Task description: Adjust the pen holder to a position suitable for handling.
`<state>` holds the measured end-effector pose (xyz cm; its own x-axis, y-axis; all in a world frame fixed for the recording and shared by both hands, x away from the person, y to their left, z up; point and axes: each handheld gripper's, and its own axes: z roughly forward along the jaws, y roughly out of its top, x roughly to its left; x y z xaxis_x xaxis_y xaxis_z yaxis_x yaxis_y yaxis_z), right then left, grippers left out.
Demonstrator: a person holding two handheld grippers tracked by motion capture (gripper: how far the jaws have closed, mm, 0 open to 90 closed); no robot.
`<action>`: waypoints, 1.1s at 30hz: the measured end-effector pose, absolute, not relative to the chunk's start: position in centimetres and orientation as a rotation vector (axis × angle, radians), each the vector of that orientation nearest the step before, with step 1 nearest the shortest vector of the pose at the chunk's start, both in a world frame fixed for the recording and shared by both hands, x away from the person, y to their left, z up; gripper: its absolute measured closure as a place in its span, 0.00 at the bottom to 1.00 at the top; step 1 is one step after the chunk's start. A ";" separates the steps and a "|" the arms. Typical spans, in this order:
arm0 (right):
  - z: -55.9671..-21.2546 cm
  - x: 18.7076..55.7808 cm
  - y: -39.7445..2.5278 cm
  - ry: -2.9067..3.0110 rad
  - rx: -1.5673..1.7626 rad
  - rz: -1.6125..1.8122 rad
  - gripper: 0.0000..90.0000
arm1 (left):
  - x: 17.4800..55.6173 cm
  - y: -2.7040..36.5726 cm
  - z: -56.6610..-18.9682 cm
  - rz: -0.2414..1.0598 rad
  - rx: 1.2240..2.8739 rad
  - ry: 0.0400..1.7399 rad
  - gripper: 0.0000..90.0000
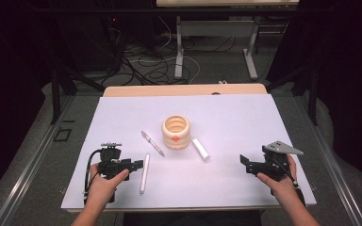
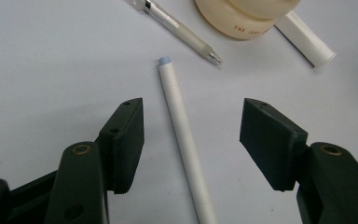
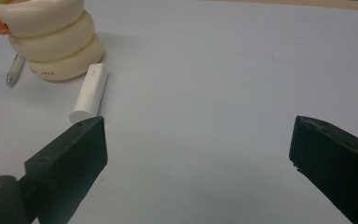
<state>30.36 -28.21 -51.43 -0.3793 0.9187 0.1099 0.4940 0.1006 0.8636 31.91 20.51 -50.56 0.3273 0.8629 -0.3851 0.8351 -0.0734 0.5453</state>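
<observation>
Now left tool (image 2: 191, 140) spread over white pen body (image 2: 184, 135), not touching.
Pen lies lower centre of left gripper view, between jaws, on white surface (image 1: 245, 122); right tool (image 3: 198, 163) spread, white cap (image 3: 89, 92) upper left beside cream ribbed holder (image 3: 51, 37).

Both of my hand-held grippers sit low at the near edge, jaws spread.

My left hand (image 1: 102, 184) grips the black two-jaw left gripper (image 1: 140, 164) from behind, forearm coming in from the bottom, jaws pointing right and slightly forward; in the left gripper view its jaws stand wide apart with nothing touching either pad. My right hand (image 1: 278, 181) holds the black right gripper with the grey three-cornered plate on top (image 1: 242, 159), jaws pointing left toward the middle; in the right gripper view they gape widely, nothing between them.
</observation>
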 end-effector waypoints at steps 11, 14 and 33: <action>-51.4 30.3 -28.3 1.921 1.377 1.211 0.04 | 31.5 20.2 -51.0 -0.059 1.890 1.601 0.52; -51.4 30.3 -28.3 1.922 1.377 1.211 0.04 | 31.3 20.3 -51.4 -0.108 1.881 1.626 0.57; -51.3 30.3 -28.2 1.921 1.367 1.211 0.04 | 31.8 19.6 -53.3 -0.248 1.982 1.663 0.68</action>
<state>30.34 -28.15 -51.34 -0.3813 0.9188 0.1017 0.4881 0.1067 0.8662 31.81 19.57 -53.28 0.2234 0.8565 -0.4654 0.9549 -0.0965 0.2807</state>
